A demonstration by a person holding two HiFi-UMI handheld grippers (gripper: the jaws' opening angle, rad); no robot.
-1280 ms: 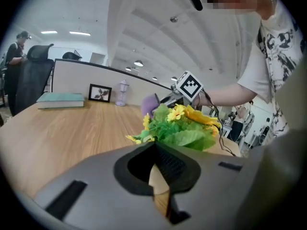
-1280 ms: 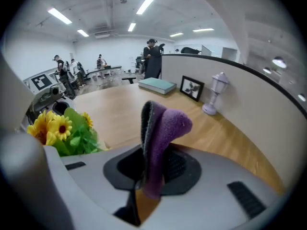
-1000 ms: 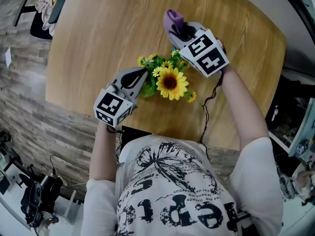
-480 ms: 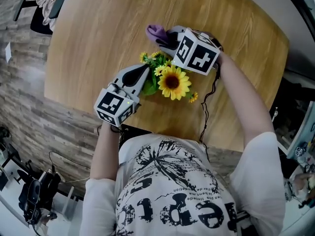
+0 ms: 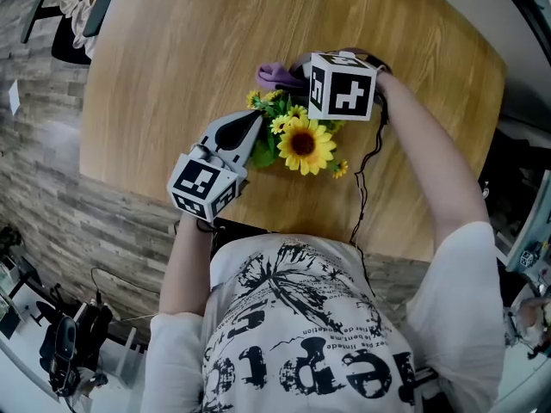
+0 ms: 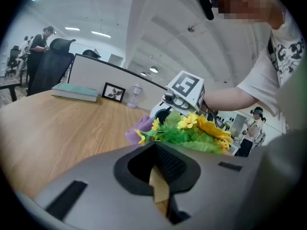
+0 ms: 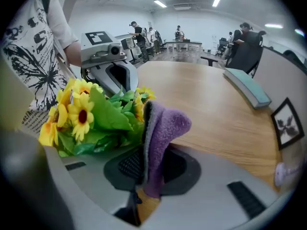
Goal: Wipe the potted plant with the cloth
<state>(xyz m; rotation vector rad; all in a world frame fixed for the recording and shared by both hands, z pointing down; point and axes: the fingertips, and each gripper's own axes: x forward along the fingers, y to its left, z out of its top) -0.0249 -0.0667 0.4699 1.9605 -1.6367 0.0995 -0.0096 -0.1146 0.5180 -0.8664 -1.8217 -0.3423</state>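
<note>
Shows, at the centre of the head view, a round light-wood tabletop (image 5: 172, 58) bearing the potted plant (image 5: 301, 143): a bunch of yellow artificial sunflowers with green leaves, the pot itself hidden under the blooms. Just above the plant in that frame, beneath a marker cube, the right gripper (image 5: 297, 70), tipped steeply downward. Clamps a soft purple cloth (image 5: 274, 76) between its jaws, with the bunched end lying against the small yellow flowers at the plant's upper-left edge.

In the right gripper view, the same grip from close by (image 7: 149, 174): a purple fold of cloth (image 7: 160, 126) rising from between the pads at lower centre and leaning on the leaves of the potted plant (image 7: 91, 116) at the left of the frame. Behind, at upper right, a flat teal book (image 7: 247, 87) on the wood.

To the left of the plant in the head view, the left gripper (image 5: 251, 127), pointing up and to the right, tip just beside a green leaf. Jaws pressed together with nothing between them, as seen low in the left gripper view (image 6: 158, 174). Beyond them, at mid-frame, the potted plant (image 6: 192, 128), with the cloth (image 6: 138, 131) just to its left.
</note>
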